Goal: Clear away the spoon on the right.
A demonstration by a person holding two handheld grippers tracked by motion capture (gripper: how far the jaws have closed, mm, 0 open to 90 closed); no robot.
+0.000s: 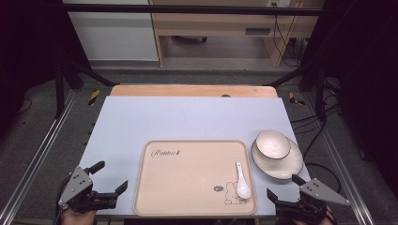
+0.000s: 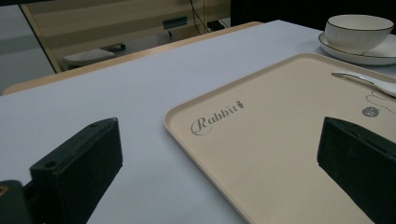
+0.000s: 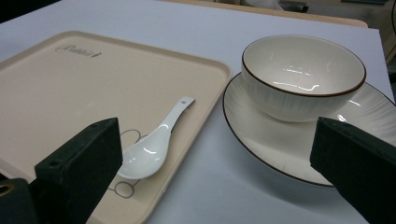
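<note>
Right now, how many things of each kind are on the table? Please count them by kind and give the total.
Tray: 1
Spoon: 1, lying on the tray
Bowl: 1, standing on the plate
Plate: 1, beside the tray
Total: 4

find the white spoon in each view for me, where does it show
High view: spoon at the tray's lower right, beside the rabbit drawing.
Left gripper view: spoon at the right edge, handle pointing left.
Right gripper view: spoon at lower centre-left.
Shared landmark: the bowl.
</note>
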